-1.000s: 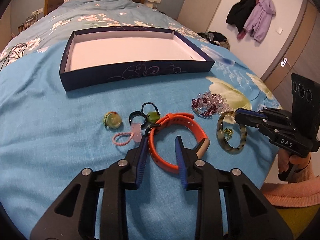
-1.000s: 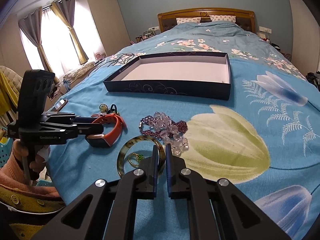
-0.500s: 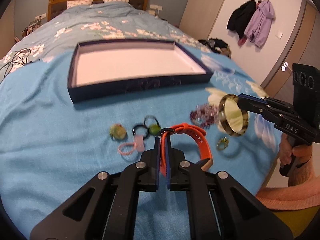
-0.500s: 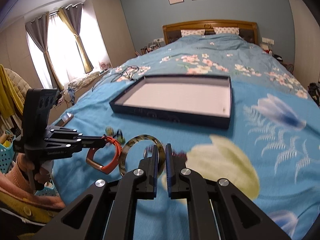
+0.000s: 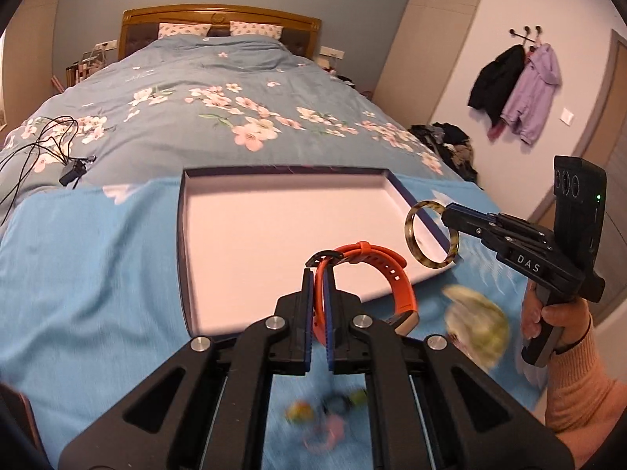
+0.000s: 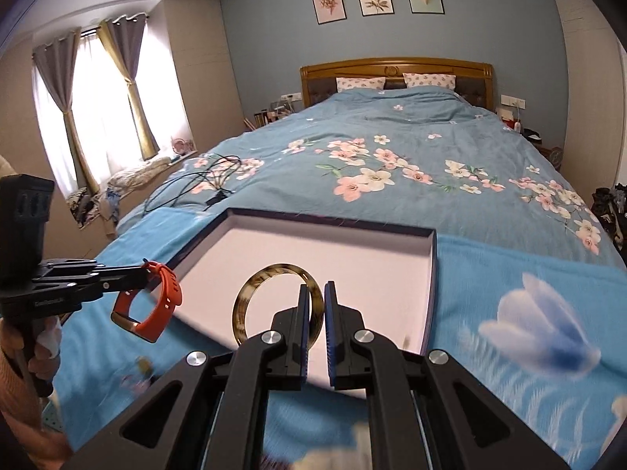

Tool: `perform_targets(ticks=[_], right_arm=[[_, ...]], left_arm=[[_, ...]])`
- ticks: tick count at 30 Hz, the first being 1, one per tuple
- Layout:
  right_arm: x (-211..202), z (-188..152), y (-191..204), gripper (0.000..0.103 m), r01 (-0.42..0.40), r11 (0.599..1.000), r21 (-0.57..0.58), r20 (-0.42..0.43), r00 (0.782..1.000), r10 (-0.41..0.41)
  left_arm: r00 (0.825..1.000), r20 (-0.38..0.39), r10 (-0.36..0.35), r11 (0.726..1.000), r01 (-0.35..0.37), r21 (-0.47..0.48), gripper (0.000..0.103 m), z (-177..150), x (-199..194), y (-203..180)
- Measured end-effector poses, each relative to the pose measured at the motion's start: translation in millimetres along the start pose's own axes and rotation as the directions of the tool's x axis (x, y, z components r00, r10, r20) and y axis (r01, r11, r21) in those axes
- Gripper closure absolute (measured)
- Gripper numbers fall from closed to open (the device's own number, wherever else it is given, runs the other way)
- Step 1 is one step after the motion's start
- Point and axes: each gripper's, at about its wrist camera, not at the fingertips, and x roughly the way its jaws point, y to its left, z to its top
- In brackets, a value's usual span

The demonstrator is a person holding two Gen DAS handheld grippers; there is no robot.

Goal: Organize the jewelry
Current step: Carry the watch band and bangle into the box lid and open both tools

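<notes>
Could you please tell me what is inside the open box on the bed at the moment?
The box shows only bare pale lining; the gripper-held orange strap and bangle cover its near edge.

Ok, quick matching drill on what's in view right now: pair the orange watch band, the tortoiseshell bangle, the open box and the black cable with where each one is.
Things:
1. orange watch band
2. tortoiseshell bangle
3. open box
4. black cable

Places:
A. lying on the bedspread, nothing visible inside
B. clamped in the left gripper
C. loose on the bedspread beyond the box
D. clamped in the right gripper

Pairs: 1-B, 2-D, 3-A, 4-C
</notes>
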Motion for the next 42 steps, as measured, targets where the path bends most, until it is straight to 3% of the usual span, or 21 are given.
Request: perform_targets(ticks=[6,18,33,37,38,42], right_arm=[[45,24,-20,0.097,0.029,0.999,0.026,-0.041,0.999,-0.027],[106,40,-27,0.097,0.078,0.997,0.014,-0.146,0.986,-0.076],[138,48,-26,0.097,0.143,0.989,0.034,-0.242,0.962,-0.130],[138,48,-26,0.091,0.146,0.989,0.039,-0.239,0.962,-0.132],[136,49,-26,0.084,0.150,0.988,0.043,-0.233,0.963,-0.137],[117,48,-25,0.079,0.129,0.990,0.048,-0.192,0.974,-0.118]], left_arm=[[1.000,-0.015,0.019,1.000,-0.019,-0.018,0.098,41,43,14],[0.992,-0.108,0.063,0.998,-0.065,-0.013,0.097,77,125,35],[0.967,-0.205,0.152,0.988,-0.151,0.017,0.097,96,179,54],[0.959,-0.233,0.162,0.986,-0.167,-0.004,0.096,100,189,61],[0.960,-0.237,0.152,0.987,-0.159,-0.013,0.095,101,190,63],[0.971,-0.192,0.142,0.988,-0.151,-0.034,0.081,102,181,66]])
